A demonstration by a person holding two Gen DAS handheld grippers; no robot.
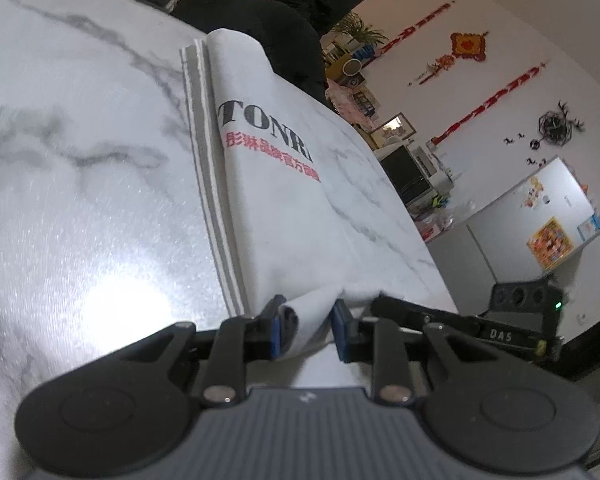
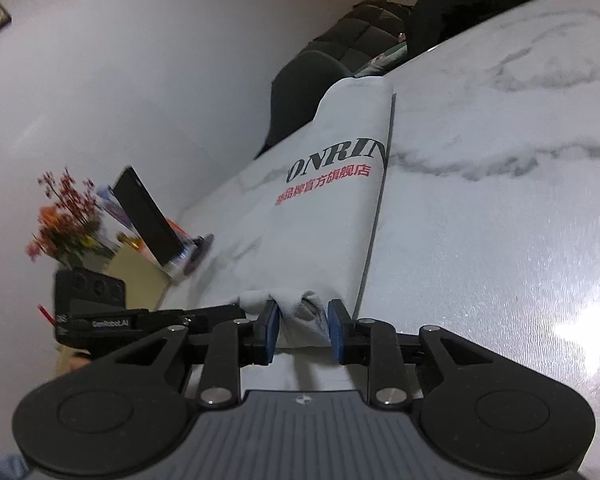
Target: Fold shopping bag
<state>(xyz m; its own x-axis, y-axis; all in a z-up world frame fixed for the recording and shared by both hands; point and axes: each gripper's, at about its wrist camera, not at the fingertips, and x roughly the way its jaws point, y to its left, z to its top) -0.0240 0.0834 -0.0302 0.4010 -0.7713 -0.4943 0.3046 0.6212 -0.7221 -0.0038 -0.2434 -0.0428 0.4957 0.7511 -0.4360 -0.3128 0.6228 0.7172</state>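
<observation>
A white shopping bag (image 1: 284, 208) with black letters and red characters lies folded into a long strip on the marble table (image 1: 80, 160). Grey and white layered edges run along its left side. My left gripper (image 1: 308, 320) is shut on the bunched near corner of the strip, and cloth fills the gap between its blue pads. In the right wrist view the same bag (image 2: 328, 220) stretches away, and my right gripper (image 2: 302, 320) is shut on the other near corner, slightly raised off the table (image 2: 500, 220). Each view shows the other gripper's body beside it.
A dark padded chair (image 1: 252, 16) stands at the table's far edge. A black tablet on a stand (image 2: 148, 216) and a flower bunch (image 2: 64, 216) sit past the table's left side. The table edge (image 1: 428, 240) drops off toward cluttered shelves and a white fridge (image 1: 540, 216).
</observation>
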